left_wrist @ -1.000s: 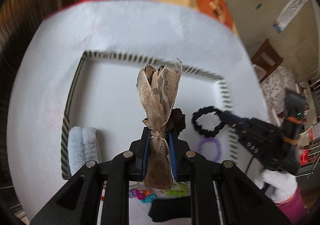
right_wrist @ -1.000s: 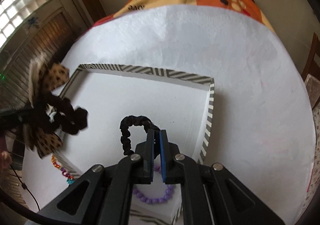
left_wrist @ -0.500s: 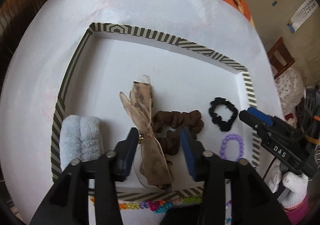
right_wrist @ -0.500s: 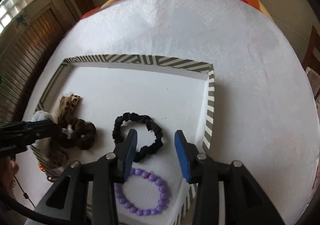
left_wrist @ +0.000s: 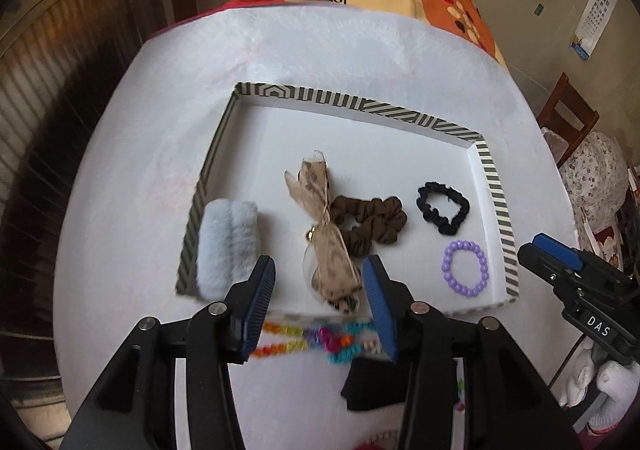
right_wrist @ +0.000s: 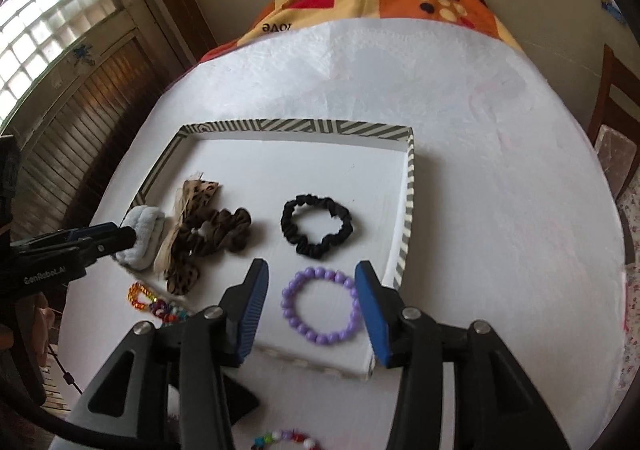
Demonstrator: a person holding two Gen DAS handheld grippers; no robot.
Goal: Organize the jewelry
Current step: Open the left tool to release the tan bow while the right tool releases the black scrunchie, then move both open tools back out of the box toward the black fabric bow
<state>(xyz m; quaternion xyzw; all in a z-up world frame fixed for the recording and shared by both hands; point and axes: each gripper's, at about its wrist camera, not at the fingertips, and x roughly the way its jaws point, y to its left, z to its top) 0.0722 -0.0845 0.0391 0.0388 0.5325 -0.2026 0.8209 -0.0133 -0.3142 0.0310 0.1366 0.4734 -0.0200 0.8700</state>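
Both tools stand spread and grasp nothing; the left tool (left_wrist: pixel 320 290) hovers over the near end of the leopard bow (left_wrist: pixel 326 242) lying in the striped tray (left_wrist: pixel 494 185); the right tool (right_wrist: pixel 310 306) frames the purple bead bracelet (right_wrist: pixel 320 304), the black scrunchie (right_wrist: pixel 316 226) just beyond it; the tray sits on the white worktop (right_wrist: pixel 480 153).

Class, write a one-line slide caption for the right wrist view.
Open right gripper above a purple bead bracelet and black scrunchie in the striped tray.
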